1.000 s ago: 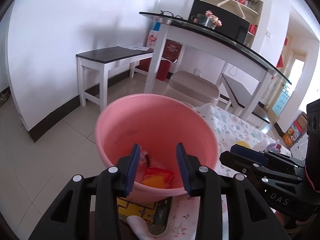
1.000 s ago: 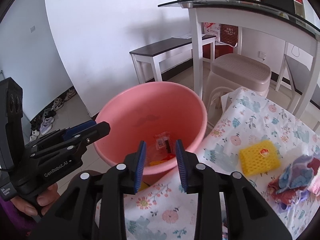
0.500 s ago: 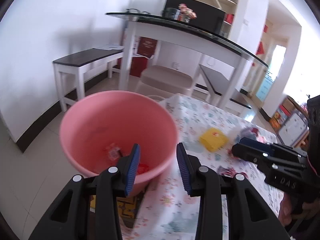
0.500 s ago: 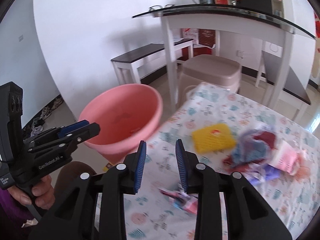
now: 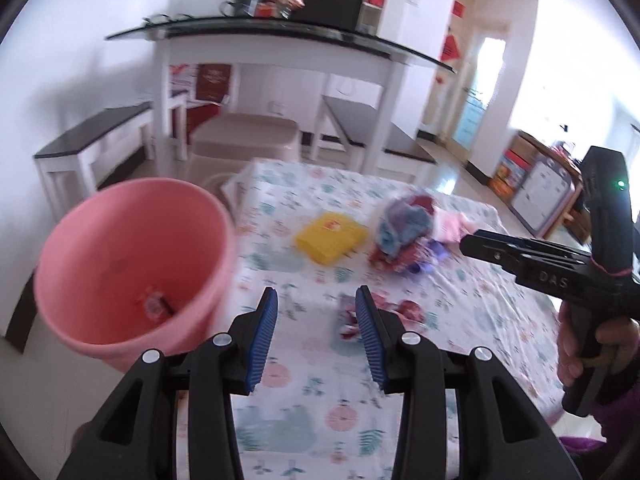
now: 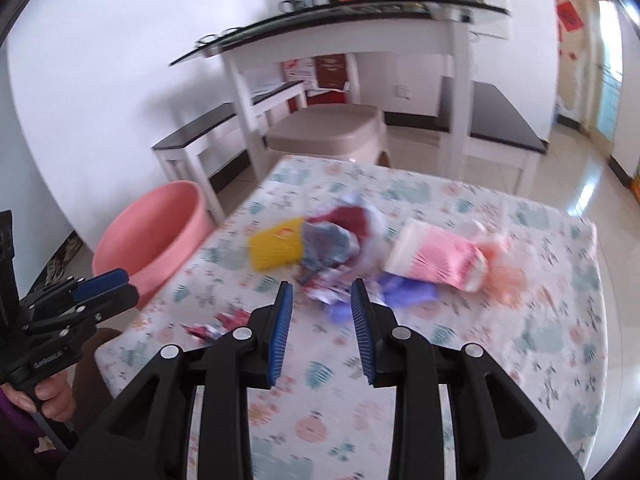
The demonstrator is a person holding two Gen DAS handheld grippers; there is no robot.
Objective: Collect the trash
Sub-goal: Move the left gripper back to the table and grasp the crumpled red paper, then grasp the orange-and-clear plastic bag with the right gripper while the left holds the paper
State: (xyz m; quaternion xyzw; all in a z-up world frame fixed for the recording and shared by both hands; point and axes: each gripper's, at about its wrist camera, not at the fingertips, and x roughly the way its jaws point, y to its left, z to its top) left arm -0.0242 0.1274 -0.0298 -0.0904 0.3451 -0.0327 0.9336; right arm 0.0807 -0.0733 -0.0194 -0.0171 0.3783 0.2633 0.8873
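Observation:
A pink basin (image 5: 128,268) with a few wrappers inside sits left of a table with a flowered cloth (image 5: 304,392); it also shows in the right wrist view (image 6: 156,236). On the cloth lie a yellow foam pad (image 5: 330,238), a crumpled red and blue wrapper heap (image 5: 404,228), a pink packet (image 6: 436,258), purple wrappers (image 6: 404,294) and small red wrappers (image 5: 352,320). My left gripper (image 5: 316,334) is open and empty above the small red wrappers. My right gripper (image 6: 322,322) is open and empty above the cloth, just short of the heap.
Behind the table stand a beige plastic stool (image 6: 328,132), a tall white table with a glass top (image 6: 340,24) and dark-topped white benches (image 6: 208,136). The floor is light tile.
Both grippers have swung right, away from over the pink basin to over the table with the trash. Both stay open and empty.

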